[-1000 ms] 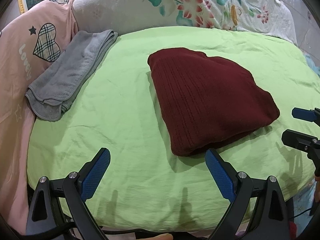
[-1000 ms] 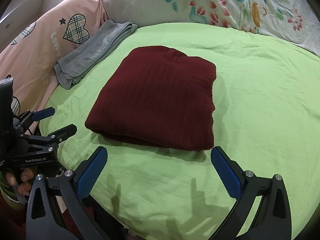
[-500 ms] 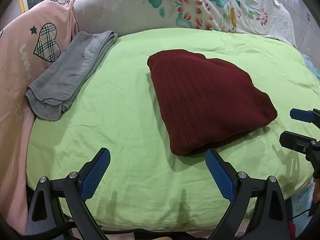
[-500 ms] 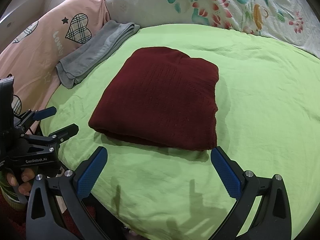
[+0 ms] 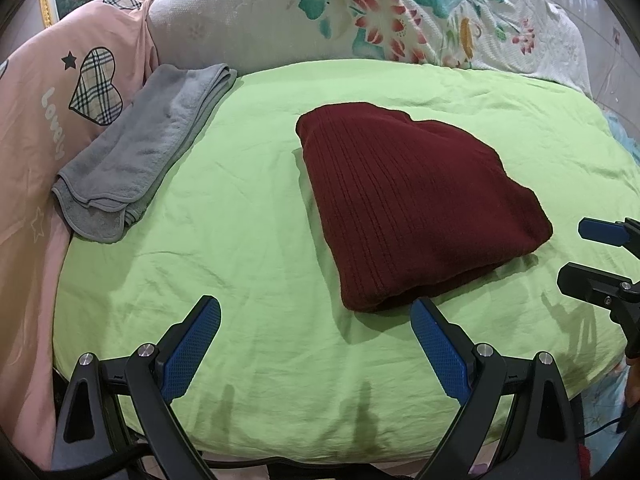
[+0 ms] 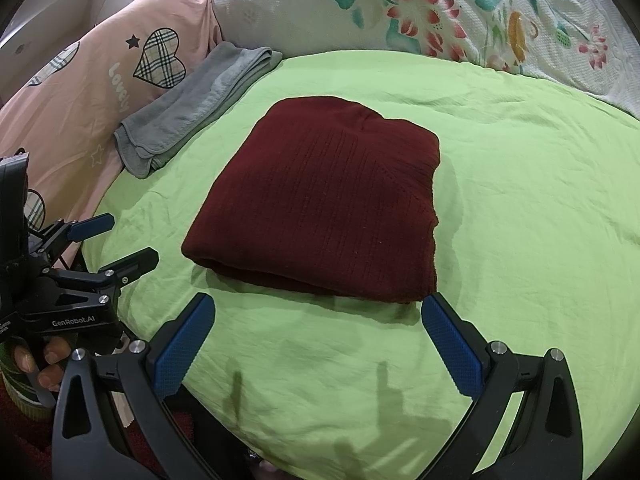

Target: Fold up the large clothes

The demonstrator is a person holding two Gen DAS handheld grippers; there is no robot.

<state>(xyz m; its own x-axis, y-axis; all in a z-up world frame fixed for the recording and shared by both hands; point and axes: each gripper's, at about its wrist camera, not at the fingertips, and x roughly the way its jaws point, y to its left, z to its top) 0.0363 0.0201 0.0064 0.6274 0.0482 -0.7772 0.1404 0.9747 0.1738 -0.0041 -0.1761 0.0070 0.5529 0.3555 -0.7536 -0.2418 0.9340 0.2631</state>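
— How many garments do you count?

— One folded maroon sweater (image 5: 416,204) in the middle of the green bed sheet (image 5: 248,264), and one folded grey towel (image 5: 140,152) far left, against the pink pillow (image 5: 44,92). One floral pillow (image 5: 400,16) lies at the far side.

— And your grippers?

— Two. My left gripper (image 5: 316,328) and right gripper (image 6: 318,326) both hover spread wide, empty, just near of the sweater.

— Anything hard to see?

— The sweater's inner layers are hidden, and the frame on the wall is cut off.
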